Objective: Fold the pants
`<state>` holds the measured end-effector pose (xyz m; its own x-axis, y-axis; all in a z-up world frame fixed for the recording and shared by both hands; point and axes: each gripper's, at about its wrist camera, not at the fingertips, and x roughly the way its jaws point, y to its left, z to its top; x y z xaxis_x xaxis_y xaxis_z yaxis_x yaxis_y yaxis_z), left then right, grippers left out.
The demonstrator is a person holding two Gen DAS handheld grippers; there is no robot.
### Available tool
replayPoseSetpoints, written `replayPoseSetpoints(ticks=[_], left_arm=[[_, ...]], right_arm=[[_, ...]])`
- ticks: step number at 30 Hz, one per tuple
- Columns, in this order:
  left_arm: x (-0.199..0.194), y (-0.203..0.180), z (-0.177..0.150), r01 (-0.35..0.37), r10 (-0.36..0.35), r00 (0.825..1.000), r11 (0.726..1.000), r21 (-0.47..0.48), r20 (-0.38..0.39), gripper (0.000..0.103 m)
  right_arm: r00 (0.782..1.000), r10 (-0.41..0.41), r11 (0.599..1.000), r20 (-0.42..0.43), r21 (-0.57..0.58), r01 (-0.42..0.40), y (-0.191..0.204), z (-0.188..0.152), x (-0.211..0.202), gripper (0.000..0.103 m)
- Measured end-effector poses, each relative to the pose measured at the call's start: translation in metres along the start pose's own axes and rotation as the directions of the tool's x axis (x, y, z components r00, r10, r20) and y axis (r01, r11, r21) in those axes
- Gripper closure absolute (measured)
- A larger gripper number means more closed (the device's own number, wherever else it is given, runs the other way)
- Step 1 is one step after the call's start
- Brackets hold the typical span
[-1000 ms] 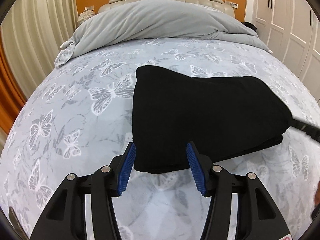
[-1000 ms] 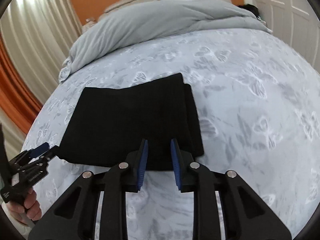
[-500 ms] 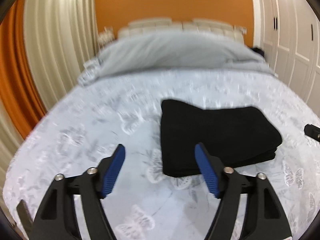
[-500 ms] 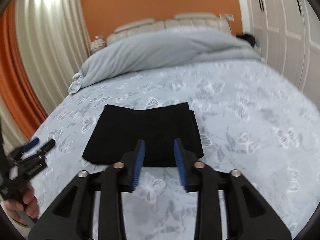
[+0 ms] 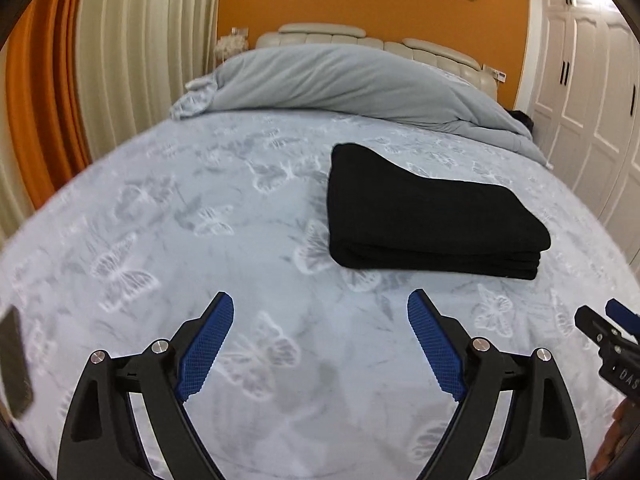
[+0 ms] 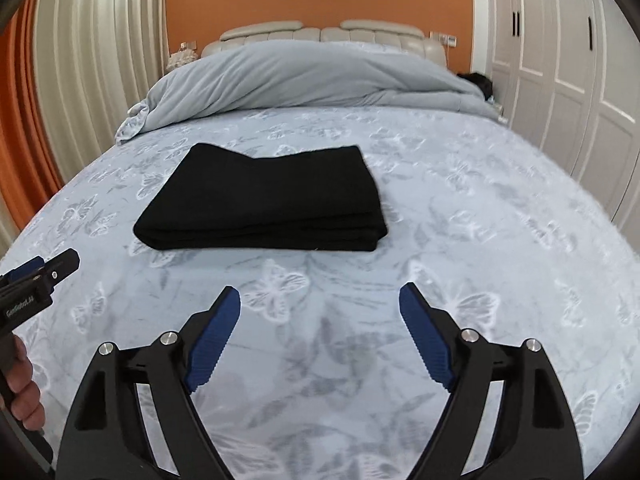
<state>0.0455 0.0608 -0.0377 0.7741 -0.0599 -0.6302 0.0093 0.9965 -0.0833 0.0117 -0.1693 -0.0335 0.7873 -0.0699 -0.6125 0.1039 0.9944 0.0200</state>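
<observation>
Because the pants (image 6: 260, 204) lie folded in a compact stack at centre frame on the bed (image 6: 480, 240), we hold the left hand-held gripper (image 5: 320, 344) and right hand-held gripper (image 6: 320, 336) released, clear of them.

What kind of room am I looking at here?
Most likely a bedroom: a bed with a butterfly-print sheet, a padded headboard behind a heaped grey duvet, and white wardrobe doors alongside.

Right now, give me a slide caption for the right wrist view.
Open right gripper hovers short of the folded black pants on the butterfly-print bedsheet.
</observation>
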Motion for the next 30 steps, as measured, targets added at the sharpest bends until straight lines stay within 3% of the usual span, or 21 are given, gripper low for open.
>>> replayPoseSetpoints(ticks=[11,18,30], left_arm=[[0.003,-0.017,-0.005,-0.047,0.044,0.998,0.996,0.076,0.033,0.017],[0.004,-0.024,-0.007,-0.062,0.06,0.998,0.988,0.139,0.021,0.017],[0.002,-0.026,-0.008,-0.052,0.049,0.999,0.988,0.144,0.024,0.017]], right_arm=[[1.0,-0.018,0.994,-0.014,0.11,0.02,-0.036,0.001,-0.001,0.019],[1.0,-0.018,0.996,-0.004,0.089,0.018,-0.031,0.0,-0.003,0.019],[1.0,-0.017,0.997,-0.006,0.076,0.017,-0.019,-0.003,-0.003,0.019]])
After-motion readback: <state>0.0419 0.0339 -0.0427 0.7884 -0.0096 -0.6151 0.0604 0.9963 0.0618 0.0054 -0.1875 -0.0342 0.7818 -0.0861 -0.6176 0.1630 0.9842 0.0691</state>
